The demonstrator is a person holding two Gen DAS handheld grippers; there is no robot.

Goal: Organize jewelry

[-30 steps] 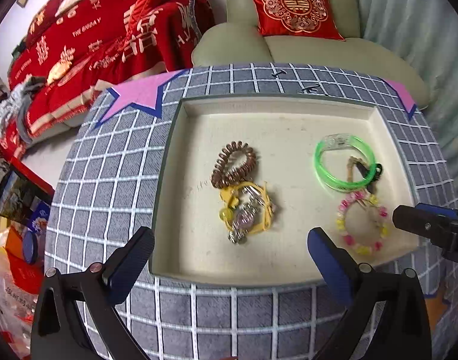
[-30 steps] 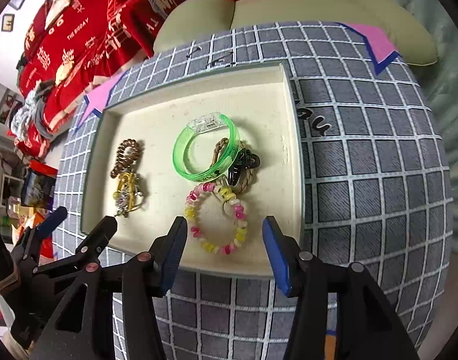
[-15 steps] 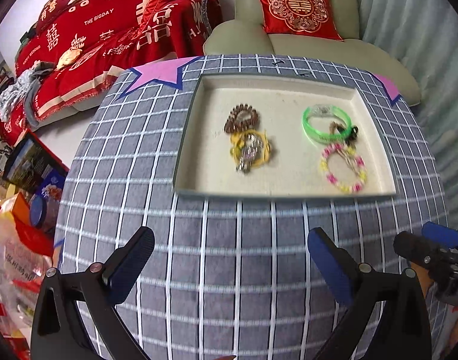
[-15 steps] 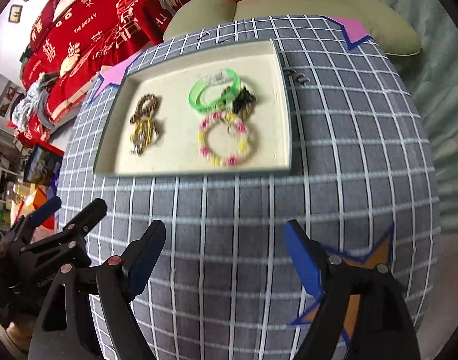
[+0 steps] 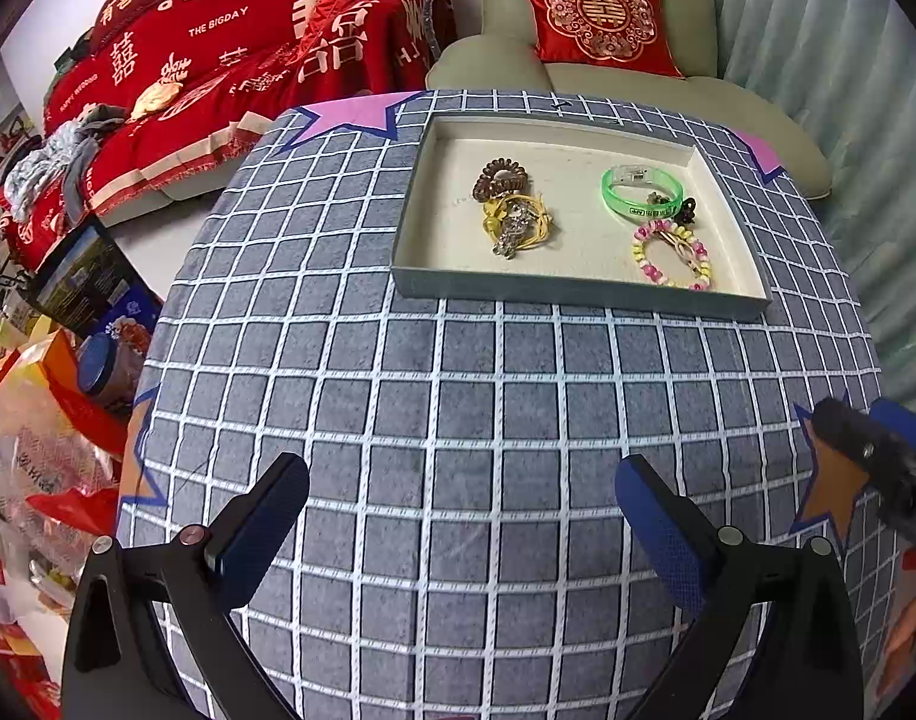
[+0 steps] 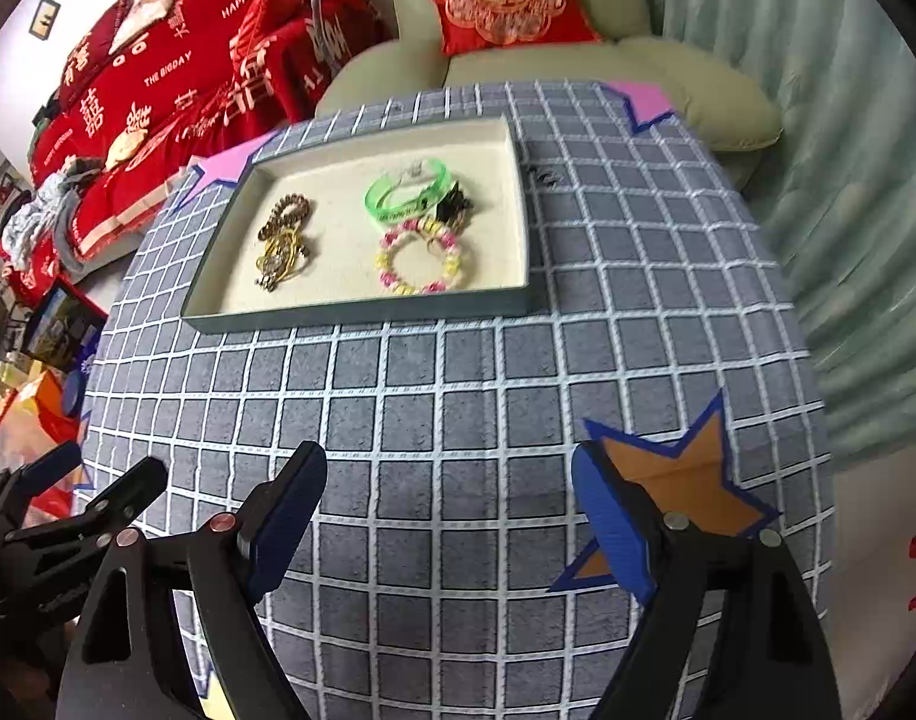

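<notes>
A shallow grey tray (image 5: 577, 291) sits at the far side of the checked tablecloth. In it lie a brown spiral hair tie (image 5: 498, 175), a yellow and silver piece (image 5: 517, 225), a green bangle (image 5: 640, 192), a dark clip (image 5: 685, 210) and a pink and yellow bead bracelet (image 5: 670, 255). My left gripper (image 5: 458, 522) hangs open over bare cloth, well short of the tray. My right gripper (image 6: 452, 516) is also back from the tray (image 6: 362, 312); its jaws are opening and nothing is between them. The bead bracelet (image 6: 422, 261) rests free in the tray.
An orange star patch (image 6: 679, 480) lies on the cloth under the right finger. Pink star patches (image 5: 356, 117) mark the far corners. Behind the table stand a sofa with a red cushion (image 5: 601, 6) and a red blanket (image 5: 230, 42). Bags and boxes (image 5: 56, 360) crowd the floor at left.
Both grippers have drawn back from the tray toward the table's near side. The right jaws have spread wider. The jewelry in the tray has not moved.
</notes>
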